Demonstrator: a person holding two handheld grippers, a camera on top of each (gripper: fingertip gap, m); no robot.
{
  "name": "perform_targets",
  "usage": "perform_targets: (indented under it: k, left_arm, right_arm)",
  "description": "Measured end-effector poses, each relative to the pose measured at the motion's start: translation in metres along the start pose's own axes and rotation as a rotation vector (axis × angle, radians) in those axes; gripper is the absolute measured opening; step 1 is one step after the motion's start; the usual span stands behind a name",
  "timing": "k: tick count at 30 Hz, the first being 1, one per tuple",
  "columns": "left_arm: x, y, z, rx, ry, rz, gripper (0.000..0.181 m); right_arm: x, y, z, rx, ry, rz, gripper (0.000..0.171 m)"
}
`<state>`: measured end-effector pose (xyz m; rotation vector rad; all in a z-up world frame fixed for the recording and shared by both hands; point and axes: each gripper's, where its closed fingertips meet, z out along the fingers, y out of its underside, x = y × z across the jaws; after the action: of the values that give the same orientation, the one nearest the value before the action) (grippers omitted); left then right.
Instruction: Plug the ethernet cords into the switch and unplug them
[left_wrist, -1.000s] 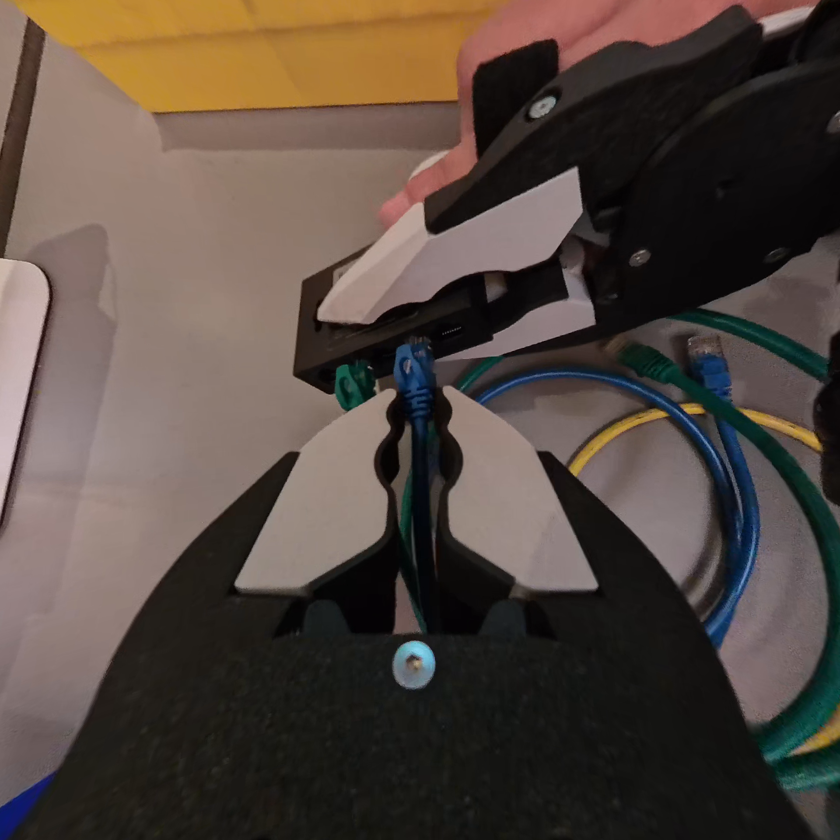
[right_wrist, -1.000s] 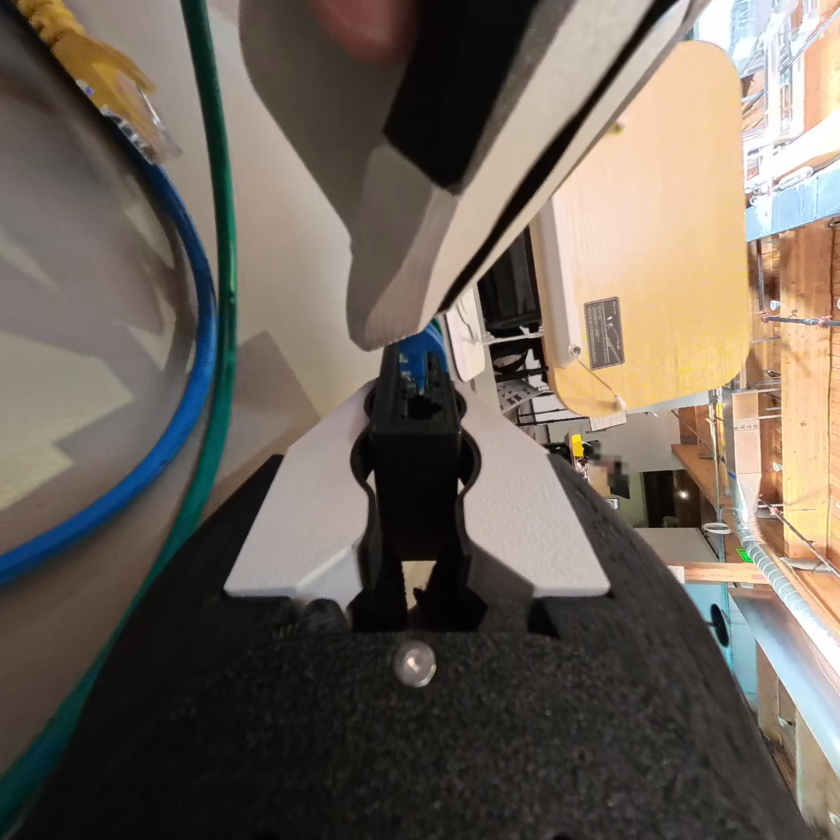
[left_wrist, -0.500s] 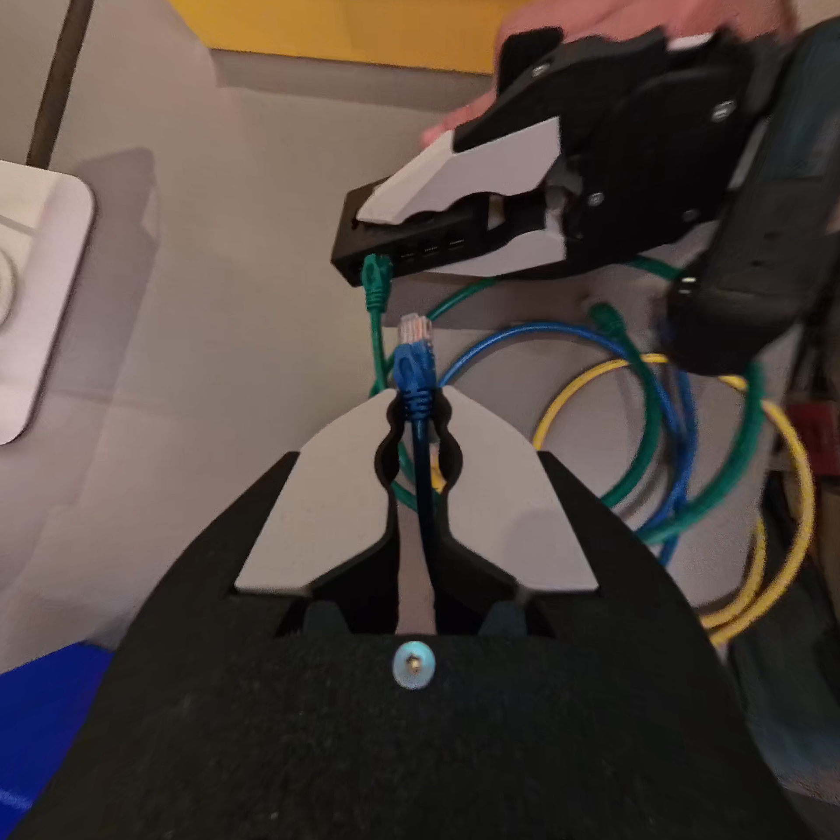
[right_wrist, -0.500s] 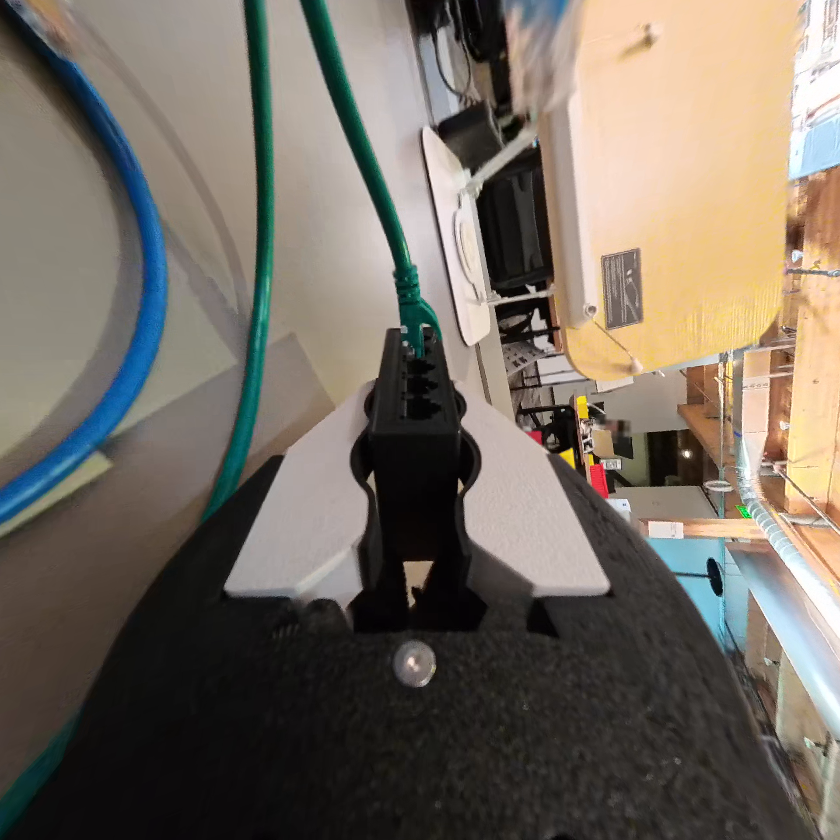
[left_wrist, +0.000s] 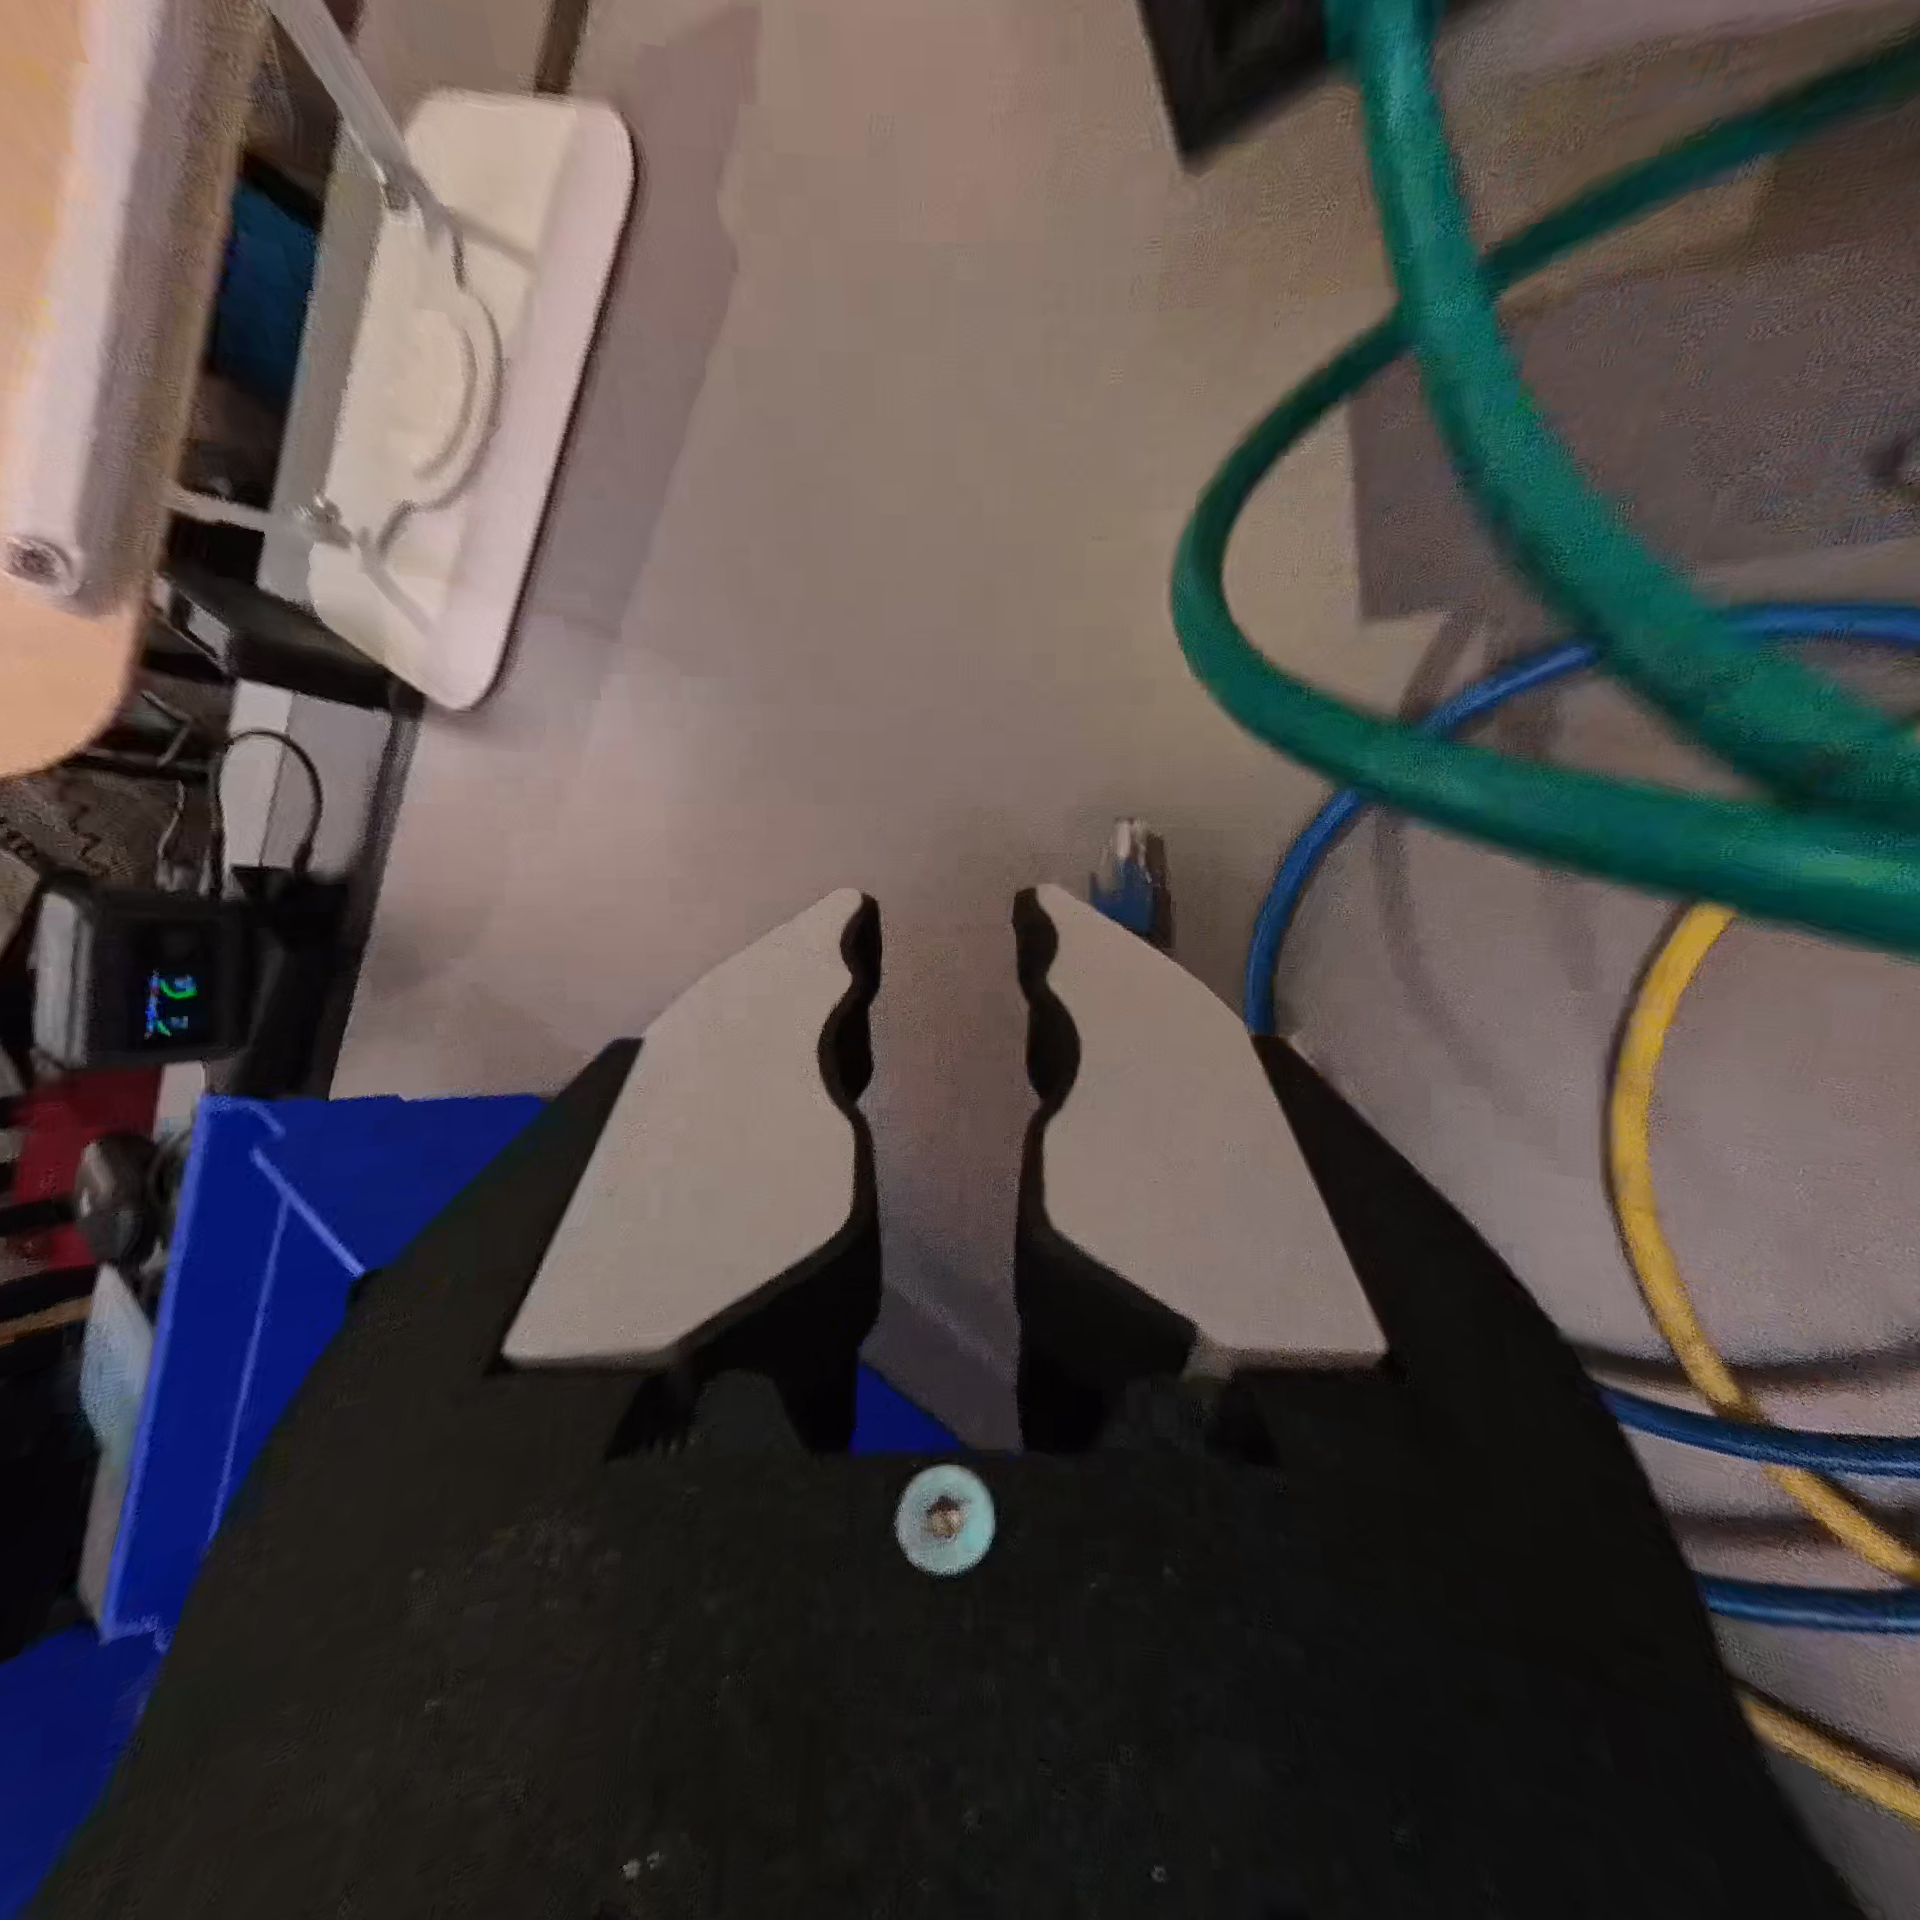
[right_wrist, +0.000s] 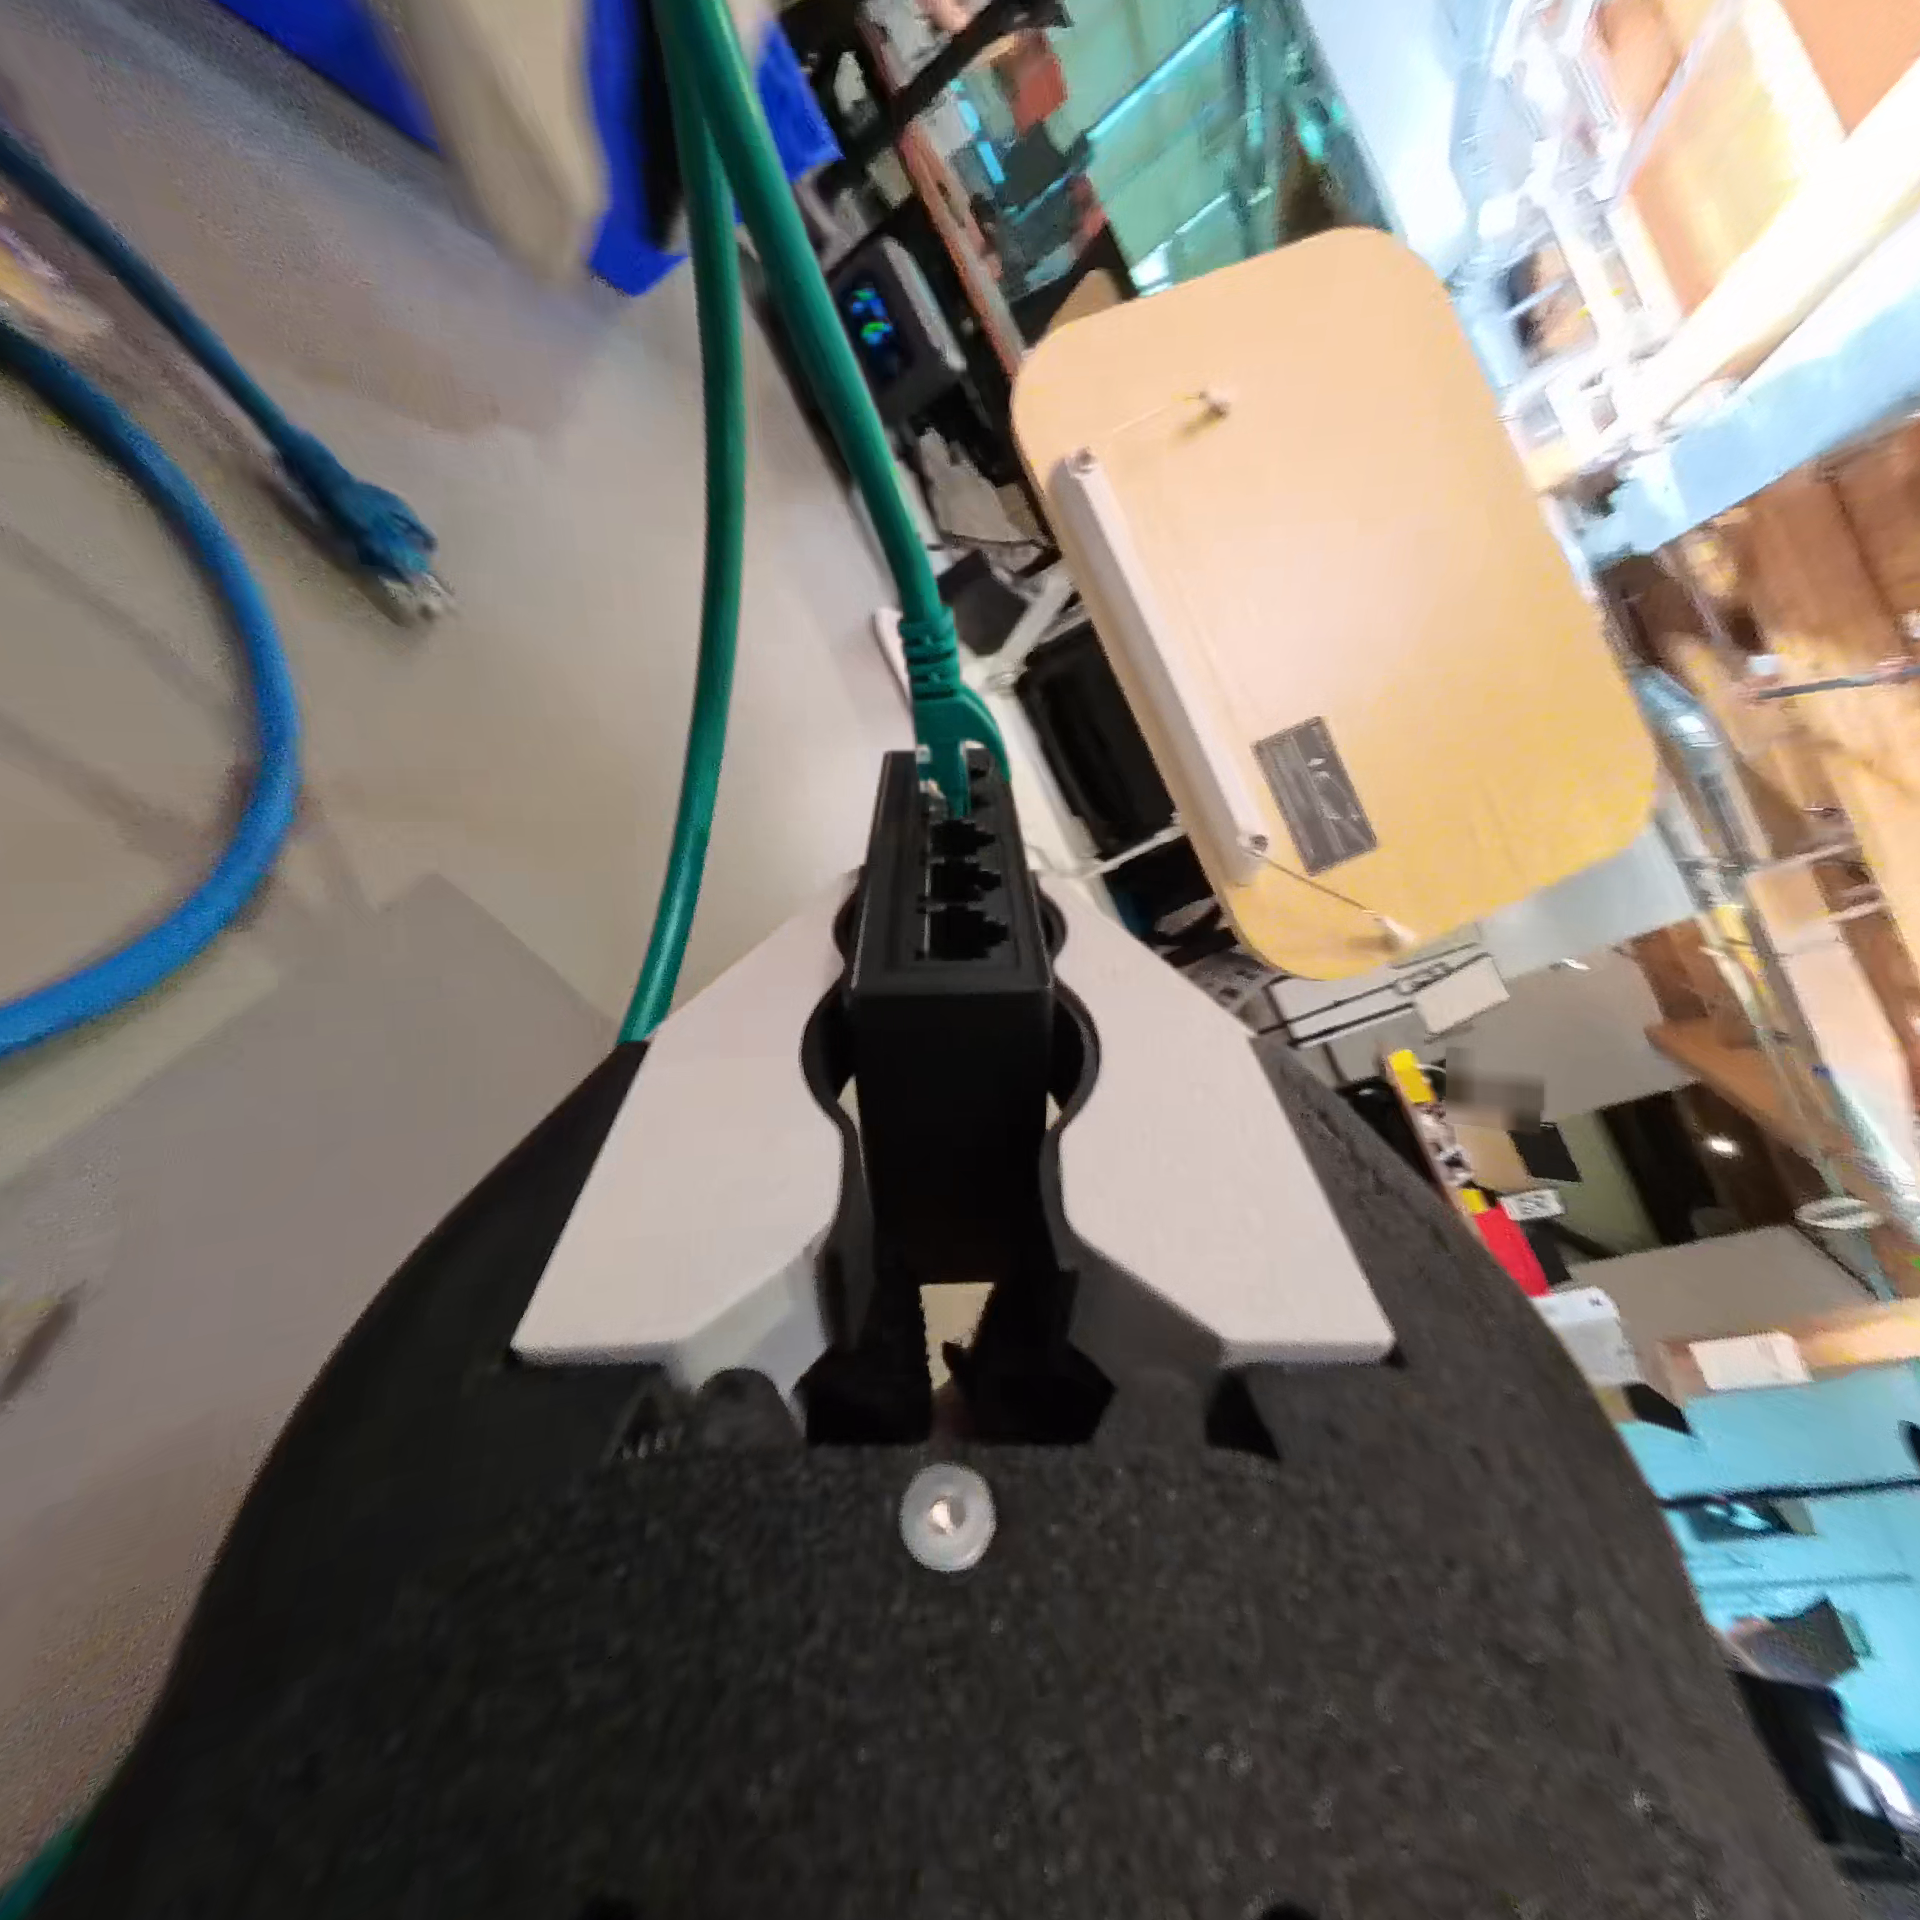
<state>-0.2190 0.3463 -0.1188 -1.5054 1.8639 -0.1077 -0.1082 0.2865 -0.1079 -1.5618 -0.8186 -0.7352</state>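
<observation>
My right gripper (right_wrist: 951, 925) is shut on the black switch (right_wrist: 951, 997) and holds it on edge above the table. A green cord (right_wrist: 821, 312) is plugged into the switch's far port; the nearer ports are empty. My left gripper (left_wrist: 945, 914) is open and empty over the grey table (left_wrist: 883, 520). The blue cord's plug (left_wrist: 1127, 878) lies on the table just right of its right fingertip, and shows in the right wrist view (right_wrist: 384, 540) too. The green cord (left_wrist: 1455, 416) loops above the blue cord (left_wrist: 1351, 810) and the yellow cord (left_wrist: 1642, 1143).
A blue bin (left_wrist: 270, 1299) sits at the left front edge. A white base plate (left_wrist: 447, 384) and a tan board (right_wrist: 1330, 603) stand past the table's far side. A small black device with a lit screen (left_wrist: 156, 1003) sits off the table.
My left gripper pulled the blue plug out of the switch, drew back, then opened and let it drop on the table. The right gripper lifted and turned with the switch.
</observation>
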Motion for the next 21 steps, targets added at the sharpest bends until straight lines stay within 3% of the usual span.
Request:
perform_targets:
  k: [4, 8, 13, 21]
  left_arm:
    - [-0.036, -0.031, -0.031, 0.085, -0.087, 0.101, 0.029]
    - [0.015, -0.087, -0.045, 0.331, 0.158, 0.265, 0.03]
    - [0.055, -0.1, -0.006, 0.254, 0.153, 0.553, 0.032]
    - [0.066, -0.09, 0.024, 0.122, 0.114, 0.72, 0.022]
  right_arm:
    - [-0.023, 0.002, 0.002, 0.009, -0.128, -0.014, 0.026]
    - [-0.02, 0.005, 0.003, -0.024, -0.121, -0.011, 0.026]
    - [-0.02, 0.002, 0.001, -0.01, -0.12, -0.022, 0.026]
    - [-0.03, 0.009, 0.002, -0.042, -0.127, -0.117, 0.028]
